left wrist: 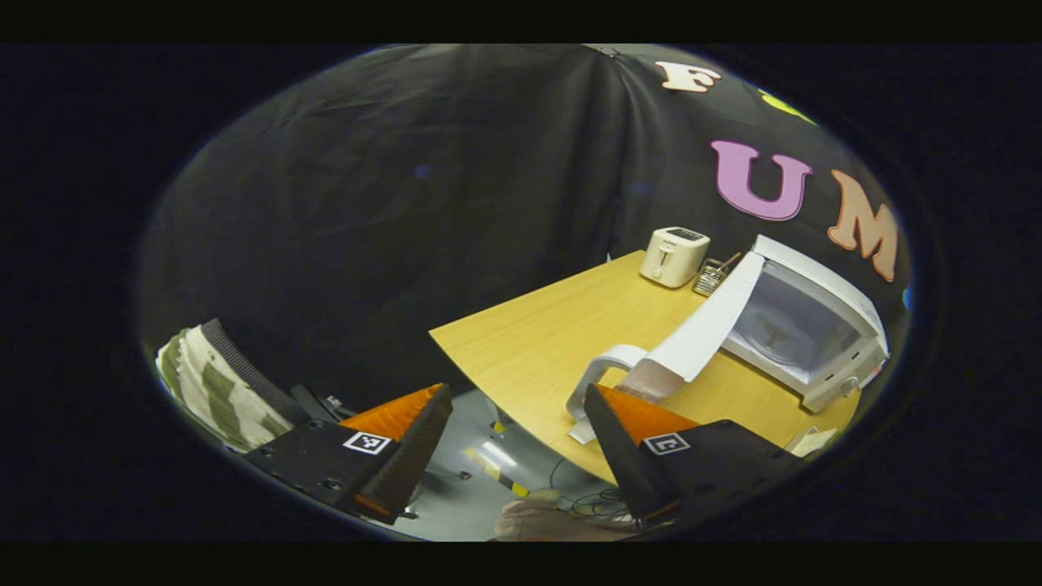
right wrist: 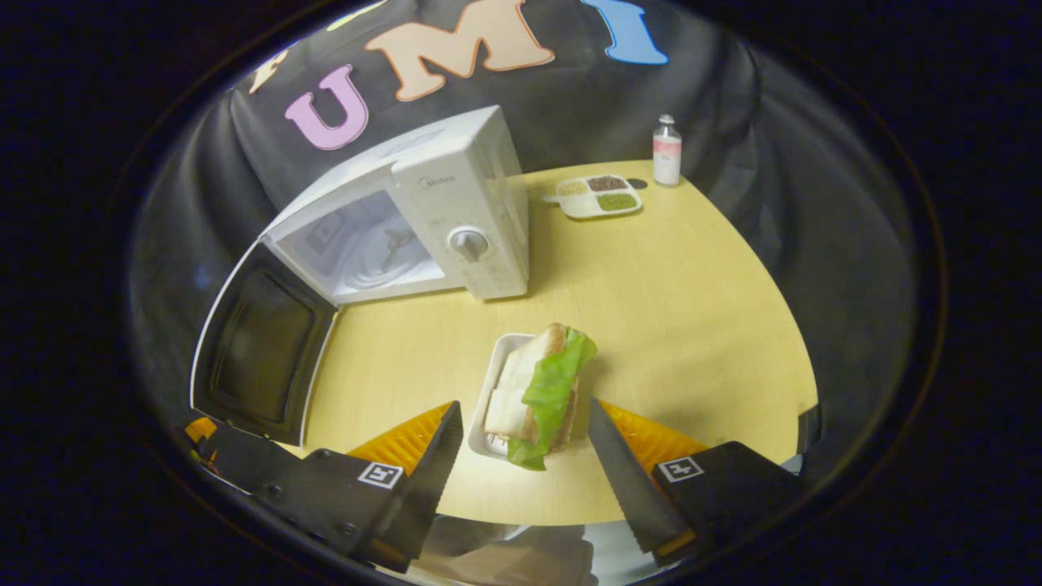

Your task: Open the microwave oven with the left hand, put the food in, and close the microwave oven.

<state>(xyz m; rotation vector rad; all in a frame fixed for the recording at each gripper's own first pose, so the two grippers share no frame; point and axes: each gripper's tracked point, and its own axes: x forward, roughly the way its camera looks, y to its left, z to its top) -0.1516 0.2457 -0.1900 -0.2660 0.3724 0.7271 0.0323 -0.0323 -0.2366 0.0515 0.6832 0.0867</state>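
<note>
Two grippers: both with fingers spread, gripping nothing.
Microwave (right wrist: 456,212): on the table (right wrist: 692,309), door (right wrist: 260,350) swung wide.
Sandwich (right wrist: 541,391): on a white tray (right wrist: 492,382) just in front of the microwave, between the right gripper (right wrist: 521,456) fingers, untouched.
Left gripper (left wrist: 517,431): beside the door's handle (left wrist: 598,374).

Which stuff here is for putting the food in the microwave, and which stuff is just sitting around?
For the job:
microwave, its door open
sandwich on its tray
left claw, open
right claw, open, either side of the sandwich

Just sitting around:
toaster
bottle
dish of seeds
</note>
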